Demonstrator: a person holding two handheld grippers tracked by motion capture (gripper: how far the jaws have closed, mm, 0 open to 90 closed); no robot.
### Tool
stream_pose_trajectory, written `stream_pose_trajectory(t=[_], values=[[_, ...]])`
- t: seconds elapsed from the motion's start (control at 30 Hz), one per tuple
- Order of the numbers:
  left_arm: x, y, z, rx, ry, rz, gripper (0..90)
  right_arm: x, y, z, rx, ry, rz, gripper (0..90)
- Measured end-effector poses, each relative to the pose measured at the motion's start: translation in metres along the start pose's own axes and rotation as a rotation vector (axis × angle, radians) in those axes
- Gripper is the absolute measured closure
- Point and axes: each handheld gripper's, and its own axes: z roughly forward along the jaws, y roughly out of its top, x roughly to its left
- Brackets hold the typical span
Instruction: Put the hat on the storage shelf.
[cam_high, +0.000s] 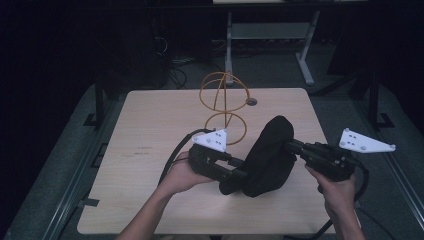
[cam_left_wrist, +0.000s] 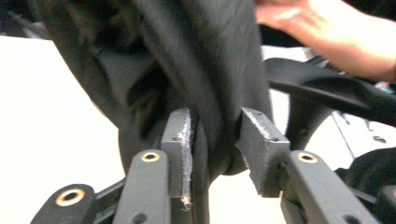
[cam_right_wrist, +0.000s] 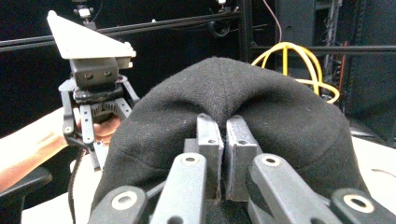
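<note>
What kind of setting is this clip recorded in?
Probably a lab or workshop recording station: a light wooden table in a dark room, metal framing and loose cables behind it, and a person working a black cap with two hand-held tongs.

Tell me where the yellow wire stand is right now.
In the high view, the yellow wire stand stands at the table's far middle, just beyond the left gripper and black cap.

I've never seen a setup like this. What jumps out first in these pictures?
A black cap held up over the middle of the wooden table draws the eye, pinched from either side by the left gripper and the right gripper, each in a person's hand. Behind it, toward the table's far edge, stands a yellow wire stand with a rounded, cage-like top.
</note>
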Motion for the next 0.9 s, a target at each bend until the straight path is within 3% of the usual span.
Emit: stream_pose_trajectory(t=[0.13, 0.23, 0.27, 0.37, 0.5, 0.57, 0.6, 0.9], values=[[-0.001, -0.005, -0.005, -0.021, 0.047, -0.029, 47.1, -0.003, 0.008, -0.004, -0.014, -0.022, -0.008, 86.5], [-0.002, -0.008, -0.008, -0.024, 0.053, -0.034, 44.5, -0.005, 0.015, -0.008, -0.002, -0.037, -0.023, 86.4], [-0.003, -0.013, -0.012, -0.018, 0.078, -0.041, 43.1, -0.006, 0.018, -0.009, 0.004, -0.045, -0.025, 86.4], [-0.003, -0.020, -0.016, -0.020, 0.096, -0.054, 41.0, -0.010, 0.026, -0.012, 0.016, -0.061, -0.034, 86.4], [-0.001, -0.043, -0.028, 0.003, 0.162, -0.085, 37.8, -0.018, 0.036, -0.013, 0.016, -0.074, -0.036, 86.4], [-0.001, -0.048, -0.030, 0.009, 0.168, -0.091, 37.8, -0.022, 0.042, -0.012, 0.023, -0.076, -0.042, 86.4], [-0.002, -0.056, -0.035, 0.020, 0.200, -0.098, 37.7, -0.023, 0.045, -0.012, 0.028, -0.079, -0.045, 86.4], [0.002, -0.093, -0.049, 0.059, 0.293, -0.137, 34.1, -0.033, 0.074, -0.006, 0.044, -0.104, -0.065, 86.3]])
